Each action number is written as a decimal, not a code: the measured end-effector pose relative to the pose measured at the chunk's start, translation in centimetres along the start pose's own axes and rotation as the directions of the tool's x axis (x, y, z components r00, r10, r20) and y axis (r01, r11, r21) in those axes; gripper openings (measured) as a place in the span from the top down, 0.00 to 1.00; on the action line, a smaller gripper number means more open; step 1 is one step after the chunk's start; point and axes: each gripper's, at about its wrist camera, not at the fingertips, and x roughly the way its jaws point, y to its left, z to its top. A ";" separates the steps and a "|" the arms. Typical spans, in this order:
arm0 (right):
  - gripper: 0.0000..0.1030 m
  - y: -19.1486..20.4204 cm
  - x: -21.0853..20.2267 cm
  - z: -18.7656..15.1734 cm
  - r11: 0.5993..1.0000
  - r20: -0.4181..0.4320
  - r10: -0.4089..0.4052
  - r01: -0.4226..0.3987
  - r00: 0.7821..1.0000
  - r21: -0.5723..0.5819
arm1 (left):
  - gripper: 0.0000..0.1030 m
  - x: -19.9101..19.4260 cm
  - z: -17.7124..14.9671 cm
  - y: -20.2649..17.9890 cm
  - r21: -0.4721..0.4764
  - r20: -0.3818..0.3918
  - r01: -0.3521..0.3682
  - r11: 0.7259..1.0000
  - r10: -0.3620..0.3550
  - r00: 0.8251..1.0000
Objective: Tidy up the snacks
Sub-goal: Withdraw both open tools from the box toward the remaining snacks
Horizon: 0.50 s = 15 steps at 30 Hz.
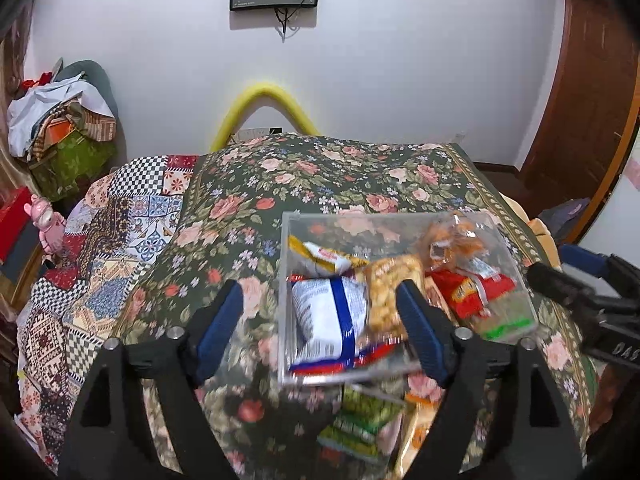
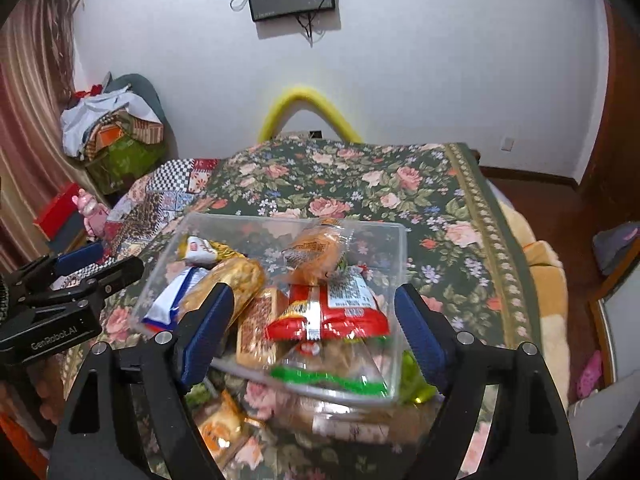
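Note:
A clear plastic box (image 1: 400, 220) (image 2: 400, 248) sits on the floral bedspread, filled with several snack packs: a white-and-blue pack (image 1: 328, 316), a peanut bar (image 1: 390, 292), a red pack (image 2: 332, 316) and an orange pack (image 2: 320, 252). My left gripper (image 1: 320, 328) is open and empty, its fingers either side of the box's left half. My right gripper (image 2: 314, 332) is open and empty, its fingers spanning the box's near side. More packs lie on the bed in front of the box: a green one (image 1: 360, 424) and an orange one (image 2: 220, 432).
The floral bedspread (image 1: 320, 176) covers the bed; a patchwork quilt (image 1: 120, 240) lies at the left. A pile of clothes (image 1: 60, 120) and a pink toy (image 1: 48, 224) are at far left. A wooden door (image 1: 592, 80) stands at right.

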 end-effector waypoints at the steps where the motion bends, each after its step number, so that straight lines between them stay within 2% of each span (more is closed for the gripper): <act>1: 0.19 0.0 -0.7 -0.2 1.000 0.006 0.003 -0.003 1.000 0.001 | 0.19 -0.3 -0.2 0.1 -0.002 -0.001 0.002 1.000 -0.002 1.000; 9: 0.19 0.1 -3.5 -2.9 1.000 0.004 -0.002 0.002 1.000 -0.010 | 0.18 -2.4 -3.8 0.6 0.004 -0.053 0.013 1.000 -0.013 0.999; 15: 0.18 -0.9 -3.0 -6.1 1.000 -0.063 -0.007 0.008 0.998 0.020 | 0.17 -2.1 -7.1 0.3 0.021 -0.110 0.022 1.000 -0.020 0.994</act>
